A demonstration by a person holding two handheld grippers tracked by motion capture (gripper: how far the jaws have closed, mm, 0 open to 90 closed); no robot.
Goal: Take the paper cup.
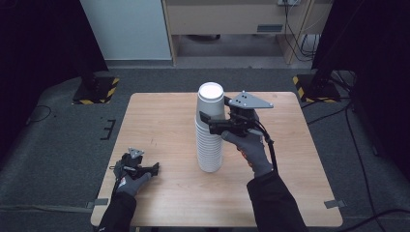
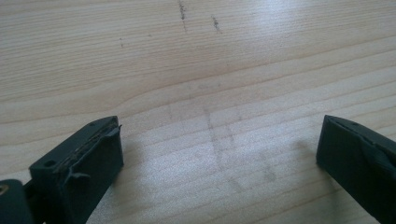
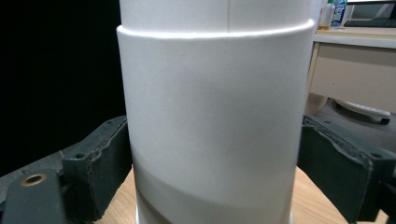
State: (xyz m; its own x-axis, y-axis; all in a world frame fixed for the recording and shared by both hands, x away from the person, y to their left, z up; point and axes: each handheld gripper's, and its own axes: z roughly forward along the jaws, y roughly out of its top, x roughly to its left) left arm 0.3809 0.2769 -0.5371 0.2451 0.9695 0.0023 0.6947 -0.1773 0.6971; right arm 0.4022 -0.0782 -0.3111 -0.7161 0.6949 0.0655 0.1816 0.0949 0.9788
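The left gripper (image 2: 219,154) holds its two black jaws wide apart, one at seven o'clock, one at four o'clock. Between them lies the bare pale wooden table (image 2: 196,70), with small dark marks toward twelve o'clock.

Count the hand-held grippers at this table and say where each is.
2. The left hand-held gripper rests open on the table near its front left corner; the right hand-held gripper straddles the cup stack at mid-table.

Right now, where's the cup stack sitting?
In the high view the cup stack stands upright near the middle of the wooden table, with the right gripper around its upper part; the left gripper rests apart near the front-left edge.
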